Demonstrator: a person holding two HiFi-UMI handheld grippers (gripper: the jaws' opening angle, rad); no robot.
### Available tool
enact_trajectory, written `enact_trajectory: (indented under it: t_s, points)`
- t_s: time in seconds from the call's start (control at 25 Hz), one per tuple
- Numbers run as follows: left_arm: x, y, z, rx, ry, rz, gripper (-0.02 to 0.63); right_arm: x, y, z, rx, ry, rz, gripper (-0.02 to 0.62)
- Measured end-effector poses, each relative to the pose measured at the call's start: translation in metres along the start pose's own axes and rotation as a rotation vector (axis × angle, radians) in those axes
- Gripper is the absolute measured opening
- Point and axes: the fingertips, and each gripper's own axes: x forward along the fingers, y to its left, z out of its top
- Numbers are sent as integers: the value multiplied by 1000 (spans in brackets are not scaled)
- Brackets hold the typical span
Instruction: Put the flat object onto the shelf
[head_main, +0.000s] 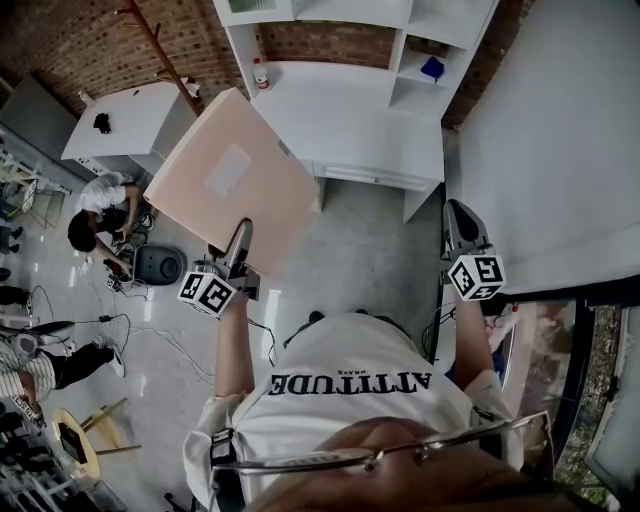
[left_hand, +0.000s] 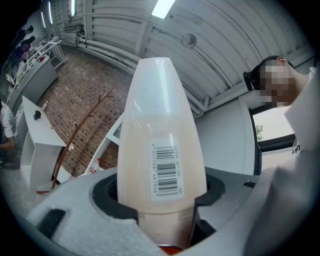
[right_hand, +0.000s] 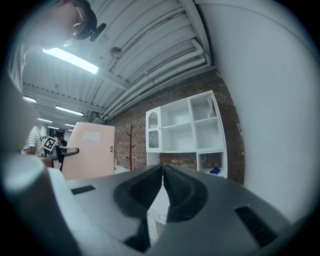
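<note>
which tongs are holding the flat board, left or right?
The left tongs: clamped on the pale pink board, with its barcode label facing their camera. The right tongs are shut on nothing, apart from the board.

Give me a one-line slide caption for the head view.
Left claw grips a flat pink board by its lower edge, facing the white shelf unit; right claw shut and empty.

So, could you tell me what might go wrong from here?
Only the left gripper holds the flat board, at one edge, so it may tilt or slip; the right gripper is shut and away from it. Its far edge could also knock the small bottle on the white shelf unit.
</note>
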Motion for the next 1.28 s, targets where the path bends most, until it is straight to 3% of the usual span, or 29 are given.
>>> enact_trajectory:
  t_s: [0.92,1.28]
  points:
    - [-36,48,13,4,56,-52,291,8,85,-13,-44,30,-34,32]
    - [-38,58,13,2,68,-63,291,3,89,-15,-49,40,-58,32]
